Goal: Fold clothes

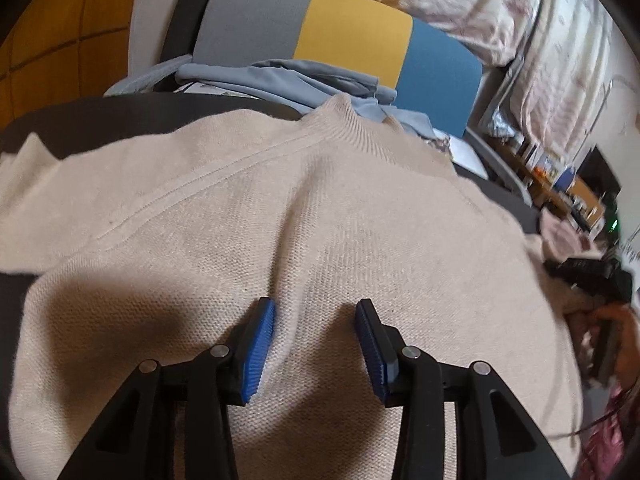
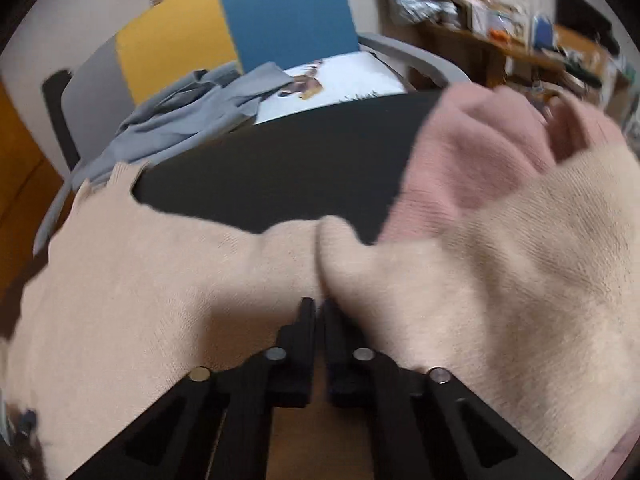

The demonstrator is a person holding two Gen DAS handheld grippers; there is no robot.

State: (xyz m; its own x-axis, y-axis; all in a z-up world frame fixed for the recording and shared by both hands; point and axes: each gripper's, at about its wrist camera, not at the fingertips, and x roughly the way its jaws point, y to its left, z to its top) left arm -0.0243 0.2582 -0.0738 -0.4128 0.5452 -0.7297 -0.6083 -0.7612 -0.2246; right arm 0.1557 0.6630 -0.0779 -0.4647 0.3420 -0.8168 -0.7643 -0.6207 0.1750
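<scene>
Beige sweater (image 1: 248, 216): spread on dark surface (image 2: 280, 176). Left hand-held gripper (image 1: 315, 350): jaws apart over a raised fabric crease, not pinching. Right hand-held gripper (image 2: 319, 312): closed on sweater's bunched edge. Grey garment (image 2: 180, 120): on chair behind.

A: Warm, dim indoor light; soft shadows fall on the sweater (image 1: 304, 208) around seven o'clock.

B: Right wrist view is motion-blurred. Both fisheyes bend and vignette at every edge.

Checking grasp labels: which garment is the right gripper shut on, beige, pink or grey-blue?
The beige sweater: the right gripper pinches a fold of it. The pink garment lies beyond; the grey-blue garment sits apart on the chair.
</scene>
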